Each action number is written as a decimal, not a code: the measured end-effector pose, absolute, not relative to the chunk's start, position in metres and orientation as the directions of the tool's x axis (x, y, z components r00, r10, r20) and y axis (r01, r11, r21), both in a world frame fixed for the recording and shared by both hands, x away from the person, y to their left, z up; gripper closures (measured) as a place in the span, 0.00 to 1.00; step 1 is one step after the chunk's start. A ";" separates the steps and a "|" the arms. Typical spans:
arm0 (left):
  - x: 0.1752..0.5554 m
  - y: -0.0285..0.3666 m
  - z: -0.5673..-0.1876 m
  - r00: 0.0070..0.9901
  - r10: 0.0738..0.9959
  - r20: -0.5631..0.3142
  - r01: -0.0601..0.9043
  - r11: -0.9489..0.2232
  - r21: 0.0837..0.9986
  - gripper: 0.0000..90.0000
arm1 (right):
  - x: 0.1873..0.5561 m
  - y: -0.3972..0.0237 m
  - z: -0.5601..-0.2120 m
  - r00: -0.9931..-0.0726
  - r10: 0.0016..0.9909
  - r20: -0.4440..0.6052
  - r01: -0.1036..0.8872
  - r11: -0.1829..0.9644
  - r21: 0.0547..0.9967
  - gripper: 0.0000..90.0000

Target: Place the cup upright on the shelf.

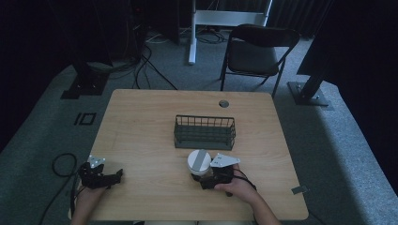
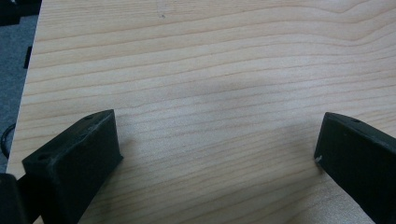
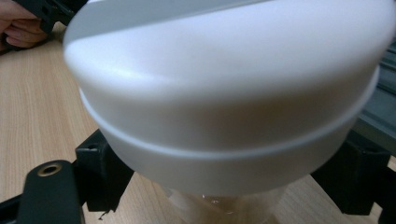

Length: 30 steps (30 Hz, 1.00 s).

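High view showed your table point(image 1: 141, 117) with a dark wire basket point(image 1: 204, 132) standing near its middle; nothing could be seen inside it, though the dim light made that hard to judge. Just in front of the basket, on your side, stood a white jar point(image 1: 199, 163) with a wide white lid crossed by a grey stripe. Your right gripper point(image 1: 206, 180) sat right up against the jar's near side, with your right hand point(image 1: 237, 186) behind it. In the right gripper view the jar's lid point(image 3: 224, 88) loomed large and close, its clear lower part point(image 3: 219, 205) sitting between the two black jaws, which stood wide on either side; you could not tell whether they were touching it. Your left gripper point(image 1: 101, 176) rested near the table's left front corner, well apart from the jar and basket, held in your left hand point(image 1: 87, 194). In the left gripper view its jaws were spread wide over bare wood point(image 2: 210, 93), with nothing between them. Beyond the table stood a dark folding chair point(image 1: 256, 49), and cables point(image 1: 145, 65) trailed over the grey carpet.
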<state>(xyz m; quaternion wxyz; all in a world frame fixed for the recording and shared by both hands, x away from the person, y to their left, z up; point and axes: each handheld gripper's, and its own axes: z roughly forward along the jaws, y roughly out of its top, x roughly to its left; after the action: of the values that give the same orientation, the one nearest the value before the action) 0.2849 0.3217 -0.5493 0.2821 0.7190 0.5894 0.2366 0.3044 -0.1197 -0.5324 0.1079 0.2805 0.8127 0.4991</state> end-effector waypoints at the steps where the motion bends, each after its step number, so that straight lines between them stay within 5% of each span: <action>1: 0.285 0.322 -0.549 0.193 0.981 0.008 0.714 -0.146 0.685 0.00 | 0.304 -0.119 -0.532 -0.819 0.565 0.102 0.347 0.345 0.872 0.18; 30: 0.285 0.322 -0.549 0.193 0.981 0.008 0.714 -0.146 0.685 0.00 | 0.309 -0.108 -0.494 -0.818 0.572 0.061 0.306 0.343 0.888 0.20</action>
<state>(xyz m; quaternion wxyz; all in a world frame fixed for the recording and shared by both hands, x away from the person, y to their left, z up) 0.2849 0.3217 -0.5493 0.2821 0.7190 0.5894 0.2367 0.3090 -0.1077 -0.4939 0.1319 0.2716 0.8088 0.5047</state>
